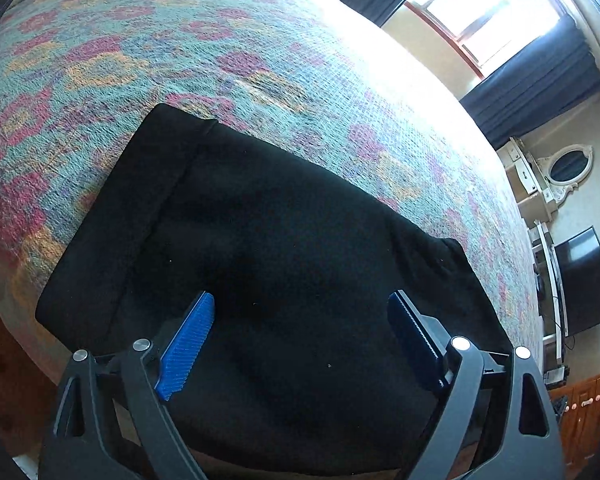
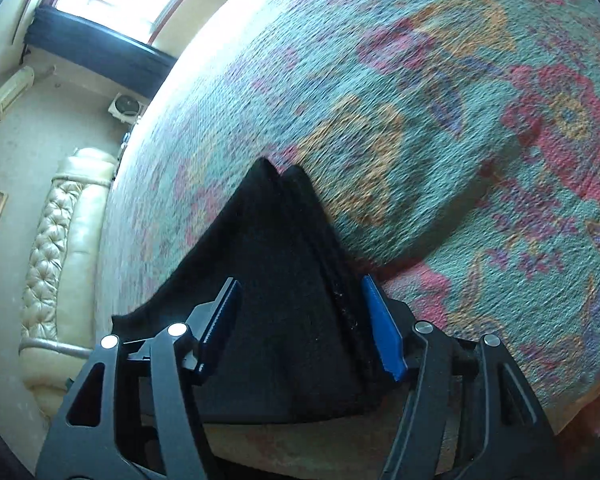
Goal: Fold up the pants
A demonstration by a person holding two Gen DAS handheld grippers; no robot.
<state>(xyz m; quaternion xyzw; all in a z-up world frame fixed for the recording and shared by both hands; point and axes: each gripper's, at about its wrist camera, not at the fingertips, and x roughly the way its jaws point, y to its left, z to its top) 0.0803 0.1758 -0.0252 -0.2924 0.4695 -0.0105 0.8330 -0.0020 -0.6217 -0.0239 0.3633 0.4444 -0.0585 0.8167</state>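
the black pants (image 1: 284, 280) lie folded on the flowery bed cover (image 1: 220, 40), the left gripper (image 1: 300, 340) is wide open above them, the right gripper (image 2: 300, 324) is half open holding nothing, so press the layers flat gently.

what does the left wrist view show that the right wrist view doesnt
Only the left wrist view: the pants' flat top face with a folded band along one side, a dark screen and an oval mirror. Only the right wrist view: the stacked edges of the folded layers, and a tufted cream sofa. Both: black pants on the patterned bed cover, and blue-padded open jaws.
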